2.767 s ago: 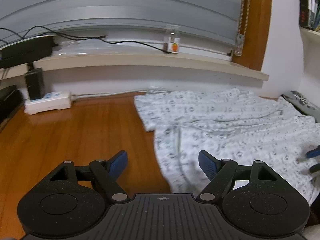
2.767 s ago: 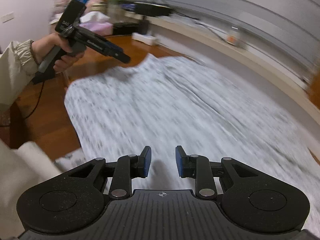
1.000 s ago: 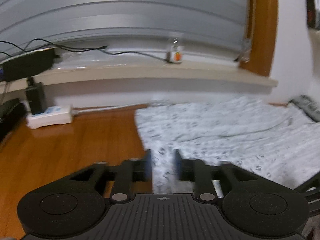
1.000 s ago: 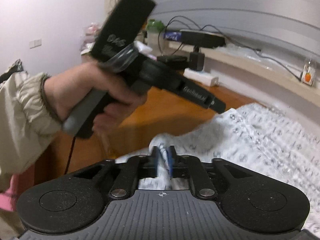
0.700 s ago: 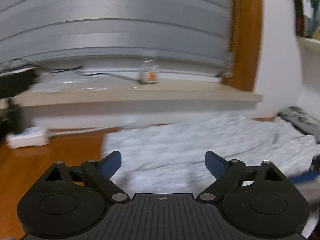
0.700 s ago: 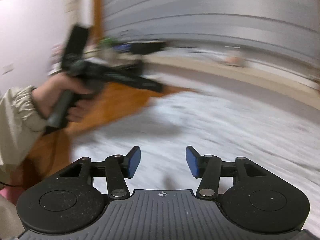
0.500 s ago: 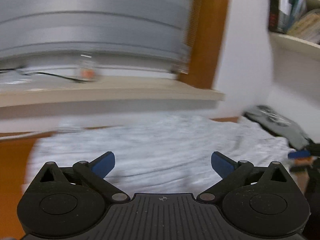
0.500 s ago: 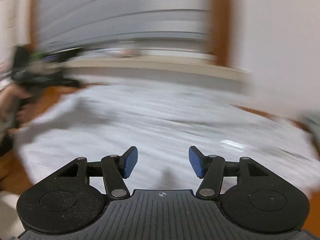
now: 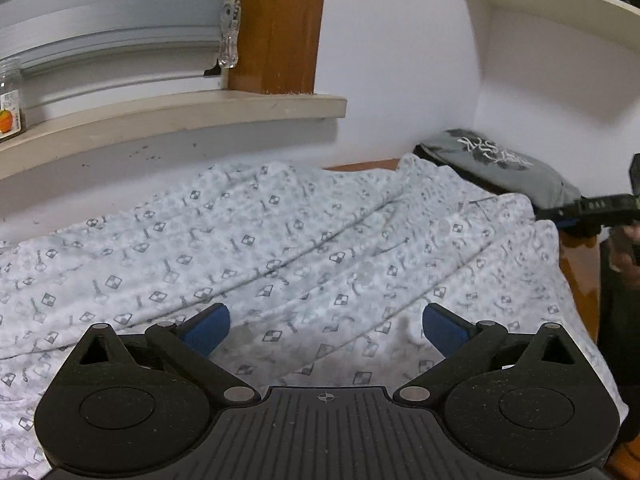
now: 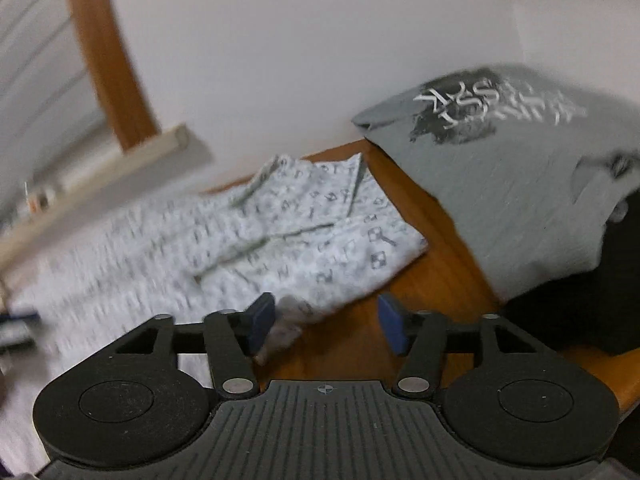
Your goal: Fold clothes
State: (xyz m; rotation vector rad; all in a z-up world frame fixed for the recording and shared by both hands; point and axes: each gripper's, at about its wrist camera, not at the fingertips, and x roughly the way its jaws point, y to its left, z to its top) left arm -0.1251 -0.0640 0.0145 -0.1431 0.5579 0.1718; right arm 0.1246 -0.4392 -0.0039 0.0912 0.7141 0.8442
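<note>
Jaws gape empty on both: left gripper (image 9: 326, 326) over the patterned garment (image 9: 280, 240), right gripper (image 10: 326, 326) nearing its far-right corner, likely to grip.

Shirt (image 9: 280, 248) spread on tabletop (image 10: 432, 248) below window ledge (image 9: 172, 116); folded T-shirt (image 9: 500, 164) at right, behind shirt's corner.
</note>
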